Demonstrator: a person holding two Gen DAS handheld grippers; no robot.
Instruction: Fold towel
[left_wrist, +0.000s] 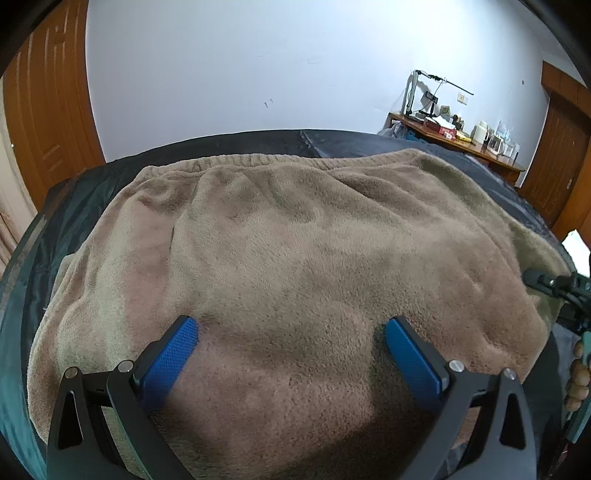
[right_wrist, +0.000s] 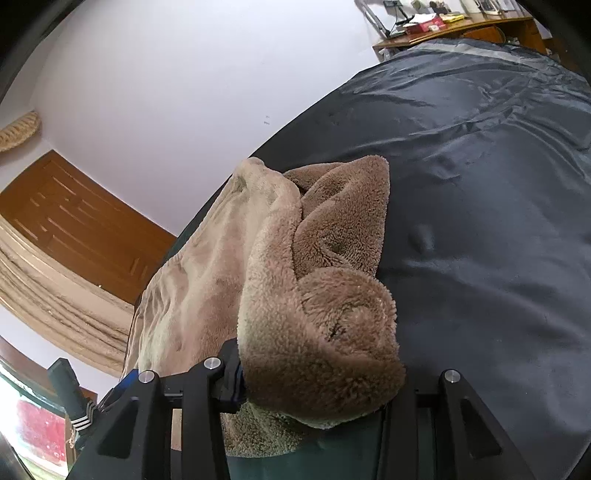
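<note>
— While the towel (left_wrist: 295, 240) lies spread over the bed (left_wrist: 332, 138), what're the left tongs (left_wrist: 290, 332) doing?
— Spread wide, just above it, holding nothing.
— Right tongs (right_wrist: 317, 387)?
— Pinching a bunched towel corner, lifted near the bed's edge.

In the right wrist view a bunched fold of the towel (right_wrist: 317, 332) covers the right gripper (right_wrist: 314, 391) fingertips, so how its jaws stand cannot be told; in the left wrist view the desk (left_wrist: 480, 147) clutter is too small to identify; a hand (left_wrist: 578, 373) is cut off at the right edge.
</note>
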